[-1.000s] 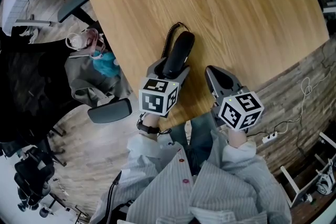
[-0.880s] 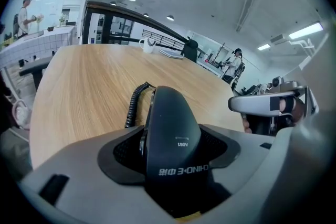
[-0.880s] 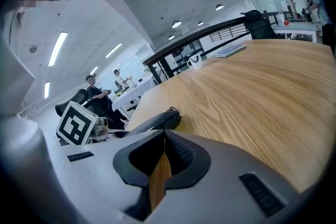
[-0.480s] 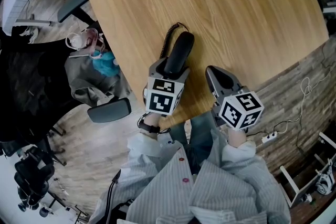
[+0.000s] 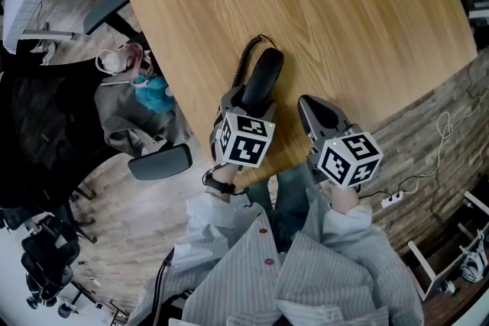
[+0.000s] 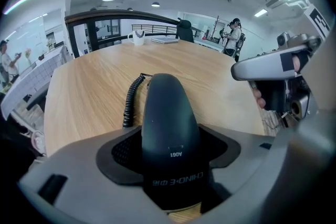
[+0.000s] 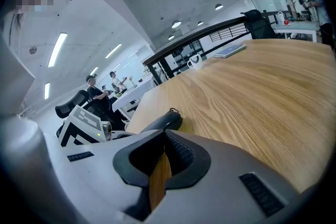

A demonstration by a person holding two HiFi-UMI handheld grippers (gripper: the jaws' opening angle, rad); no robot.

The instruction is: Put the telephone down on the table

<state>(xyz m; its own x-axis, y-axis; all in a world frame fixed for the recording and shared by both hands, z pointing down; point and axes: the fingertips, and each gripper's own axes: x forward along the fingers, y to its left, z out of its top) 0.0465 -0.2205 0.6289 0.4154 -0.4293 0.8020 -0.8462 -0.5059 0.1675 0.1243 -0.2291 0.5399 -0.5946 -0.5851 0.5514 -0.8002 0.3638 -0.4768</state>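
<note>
Lowering the telephone [image 5: 262, 75] onto the table [image 5: 351, 11] looks to be the step in hand. The left gripper [image 5: 246, 98] has its jaws clamped on the handset's near end, over the table's near edge, and the coiled cord [image 5: 245, 56] lies on the wood toward the table's middle. The right gripper [image 5: 318, 113] hovers just beside it at the same edge, its jaws drawn almost together with only a thin slit between them, holding nothing. The next move, I judge, calls for settling the handset flat on the wood, then spreading the left jaws to let it go without dragging the cord. The head view gives the layout from above but not whether the handset's far end touches the table. The left gripper view shows the dark pads pressed on both flanks of the handset and its tip low over the wood, though contact is unclear. Only the right gripper view shows bare wood through the slit, and a mug [image 7: 195, 61] at the table's far edge.
</note>
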